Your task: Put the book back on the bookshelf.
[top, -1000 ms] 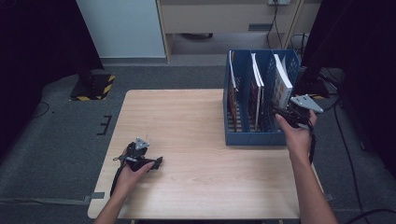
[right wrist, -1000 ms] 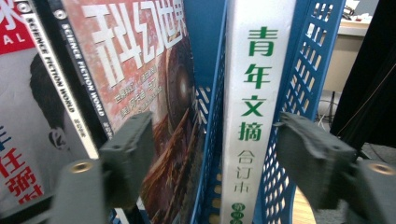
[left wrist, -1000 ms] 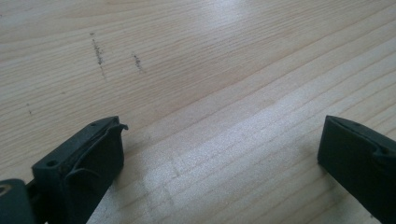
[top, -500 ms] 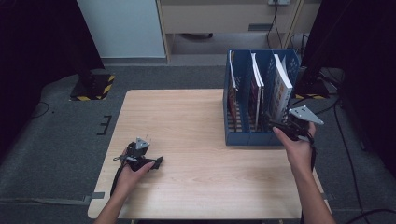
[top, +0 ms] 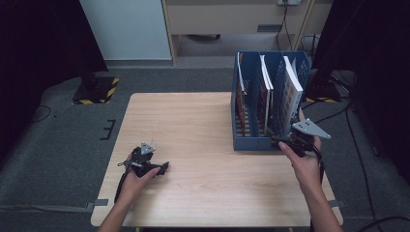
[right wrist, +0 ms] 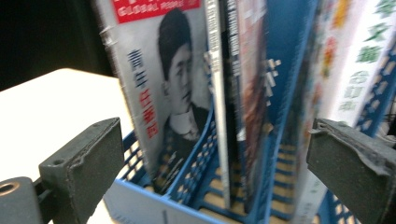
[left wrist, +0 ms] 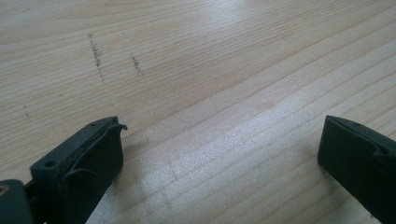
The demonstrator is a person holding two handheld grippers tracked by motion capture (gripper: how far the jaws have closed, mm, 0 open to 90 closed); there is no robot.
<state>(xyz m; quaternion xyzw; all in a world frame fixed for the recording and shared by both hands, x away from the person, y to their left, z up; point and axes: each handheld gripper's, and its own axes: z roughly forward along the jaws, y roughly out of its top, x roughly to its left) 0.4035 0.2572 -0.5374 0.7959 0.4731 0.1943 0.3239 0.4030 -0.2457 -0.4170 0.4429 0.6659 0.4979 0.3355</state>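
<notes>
A blue slotted rack [top: 251, 141] stands at the table's right side with three magazines upright in it; the rightmost magazine [top: 290, 94] leans in the right slot. My right gripper [top: 279, 140] hovers at the rack's near right corner, level and pointing at it. Its jaws have just been opening and stand wide in the right gripper view [right wrist: 219, 158], with nothing pressed between them. Beyond them are the rack's front wall [right wrist: 154, 205] and a portrait-cover magazine [right wrist: 163, 93]. My left gripper [top: 162, 167] rests on the table at the near left, open [left wrist: 219, 154] over bare wood.
The light wooden table [top: 193, 121] has free room in its middle and left. Dark floor surrounds it, with a pale cabinet [top: 128, 29] behind and a yellow-black striped base [top: 96, 89] at the far left. Cables [top: 338, 111] trail on the floor at the right.
My right hand has drawn back from the rightmost magazine toward the table's near edge, and its jaws have spread. The magazine stays in the rack. The left hand has not moved.
</notes>
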